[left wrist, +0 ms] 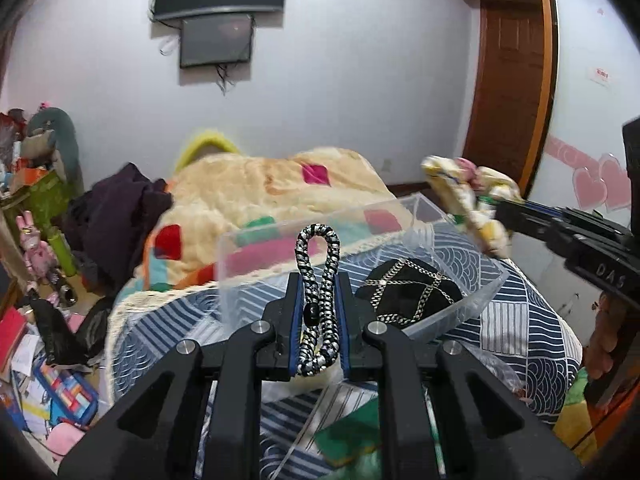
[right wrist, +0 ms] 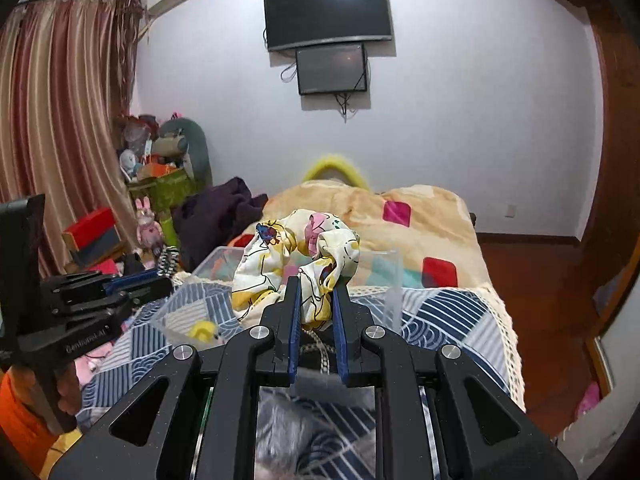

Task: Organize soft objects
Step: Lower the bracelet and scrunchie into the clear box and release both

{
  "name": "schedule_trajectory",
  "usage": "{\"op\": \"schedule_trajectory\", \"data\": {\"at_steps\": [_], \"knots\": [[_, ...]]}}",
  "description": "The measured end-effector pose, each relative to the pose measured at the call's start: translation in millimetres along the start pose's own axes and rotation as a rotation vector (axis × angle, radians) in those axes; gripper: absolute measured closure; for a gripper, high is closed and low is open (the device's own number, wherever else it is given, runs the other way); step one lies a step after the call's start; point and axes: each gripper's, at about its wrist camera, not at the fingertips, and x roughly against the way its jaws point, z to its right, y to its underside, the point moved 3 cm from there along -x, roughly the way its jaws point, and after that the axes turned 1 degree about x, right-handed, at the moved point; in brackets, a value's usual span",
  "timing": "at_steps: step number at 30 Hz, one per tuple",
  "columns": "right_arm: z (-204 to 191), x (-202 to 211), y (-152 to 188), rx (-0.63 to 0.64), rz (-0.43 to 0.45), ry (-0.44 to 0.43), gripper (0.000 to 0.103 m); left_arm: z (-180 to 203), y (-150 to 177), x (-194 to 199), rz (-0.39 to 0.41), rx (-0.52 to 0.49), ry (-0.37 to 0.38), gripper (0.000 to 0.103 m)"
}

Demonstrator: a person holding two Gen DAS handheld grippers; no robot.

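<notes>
left gripper (left wrist: 319,292) pinching braided band (left wrist: 317,280), right gripper (right wrist: 316,294) gripping scrunchie (right wrist: 296,256) — lower half hidden

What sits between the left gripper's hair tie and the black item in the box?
Only the box's striped floor between the hair tie and black scrunchie, left wrist view.

Soft hair accessories, grippers, one box and screens, counted.
Two grippers (left wrist: 318,280) (right wrist: 316,292); three scrunchies: braided (left wrist: 317,256), floral (right wrist: 296,264), black-gold (left wrist: 408,288); one clear box (left wrist: 460,304); two wall screens (right wrist: 328,12) (right wrist: 331,69).
</notes>
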Motion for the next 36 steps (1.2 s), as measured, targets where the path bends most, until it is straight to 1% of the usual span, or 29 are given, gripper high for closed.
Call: {"op": "schedule_trajectory", "data": {"at_steps": [7,10,14,15,16,18,19,20,22,24,25,27,28,31,34,36], "knots": [[-4,-43,7,0.039,-0.132,0.021,0.09,10,1,-57,-0.125,-0.019,0.021,0.088],[-5,-56,12,0.058,-0.186,0.029,0.09,9,5,-73,-0.172,-0.012,0.027,0.088],[-5,-67,20,0.078,-0.235,0.028,0.09,10,9,-86,-0.217,-0.007,0.056,0.087],[-4,-68,20,0.083,-0.243,0.028,0.09,11,10,-87,-0.222,-0.011,0.072,0.082],[-4,-69,21,0.091,-0.248,0.03,0.088,12,10,-87,-0.224,-0.013,0.076,0.077],[-5,-66,22,0.109,-0.249,0.043,0.087,12,9,-86,-0.212,-0.013,0.074,0.065],[-6,-65,21,0.115,-0.251,0.043,0.084,12,8,-84,-0.208,-0.014,0.076,0.063],[-6,-61,22,0.117,-0.251,0.039,0.083,12,8,-83,-0.204,-0.015,0.074,0.06],[-4,-57,20,0.111,-0.244,0.033,0.083,13,7,-76,-0.191,-0.023,0.07,0.058],[-3,-48,18,0.101,-0.226,0.023,0.08,14,5,-67,-0.174,-0.034,0.06,0.053],[-3,-44,16,0.097,-0.215,0.02,0.077,15,3,-62,-0.16,-0.038,0.055,0.051],[-3,-32,12,0.092,-0.184,0.019,0.071,15,-1,-46,-0.119,-0.045,0.042,0.042],[-2,-27,10,0.092,-0.168,0.02,0.067,15,-2,-39,-0.106,-0.045,0.041,0.041],[-2,-10,6,0.088,-0.122,0.021,0.058,16,-5,-16,-0.06,-0.046,0.022,0.037],[-3,6,4,0.077,-0.087,0.014,0.051,16,-1,4,-0.033,-0.047,0.009,0.027],[-2,15,7,0.073,-0.072,0.009,0.047,17,5,14,-0.027,-0.051,0.014,0.011]]}}
